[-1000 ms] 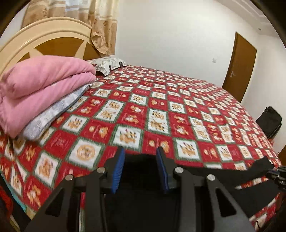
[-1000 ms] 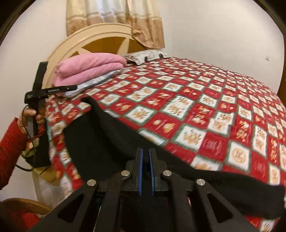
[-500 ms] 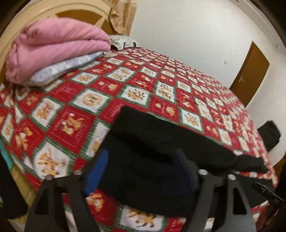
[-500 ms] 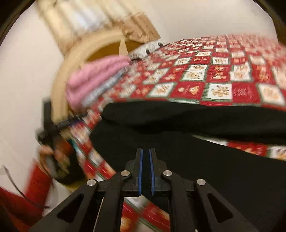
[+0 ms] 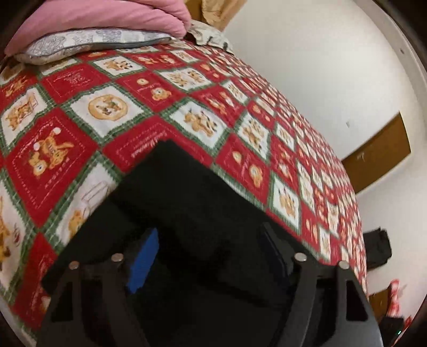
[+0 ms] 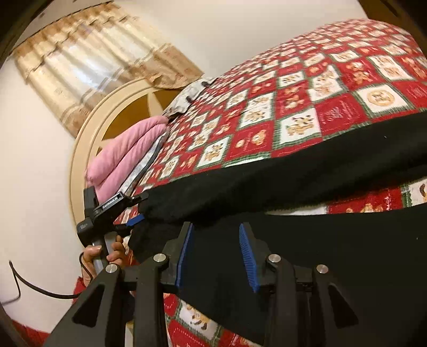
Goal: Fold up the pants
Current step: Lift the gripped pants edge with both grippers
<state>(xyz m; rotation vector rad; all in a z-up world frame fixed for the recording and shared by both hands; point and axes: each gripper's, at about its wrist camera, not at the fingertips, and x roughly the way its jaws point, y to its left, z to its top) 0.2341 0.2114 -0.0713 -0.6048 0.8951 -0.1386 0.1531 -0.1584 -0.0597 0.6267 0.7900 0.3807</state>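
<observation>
White walls and a beige curtain [image 6: 88,77] frame a bed [image 5: 186,106] covered in a red, green and white checked quilt, with a pink blanket [image 5: 101,18] stacked on a grey patterned pillow [image 5: 88,42] near the curved headboard [image 6: 88,133]. Black pants [image 5: 186,202] lie across the near edge of the bed, one layer doubled over another, with a strip of quilt showing between the layers in the right wrist view.

Both jaws of the left hand-held gripper [image 5: 210,256] are spread wide over the dark cloth, pinching nothing. Those of the right hand-held gripper [image 6: 216,253] are also spread apart above the fabric, holding nothing.

Several things could go wrong from here, as I judge it. With both tools released, the upper layer is free to slide, and the part lying closest to the mattress edge could slip toward the floor under its own weight. The two layers do not look aligned, so pressing on with another fold risks a crooked, lumpy bundle. A re-grasp could also catch the quilt together with the pants, or take only one layer, since black on black hides the edges and motion blur makes them hard to pick out.
</observation>
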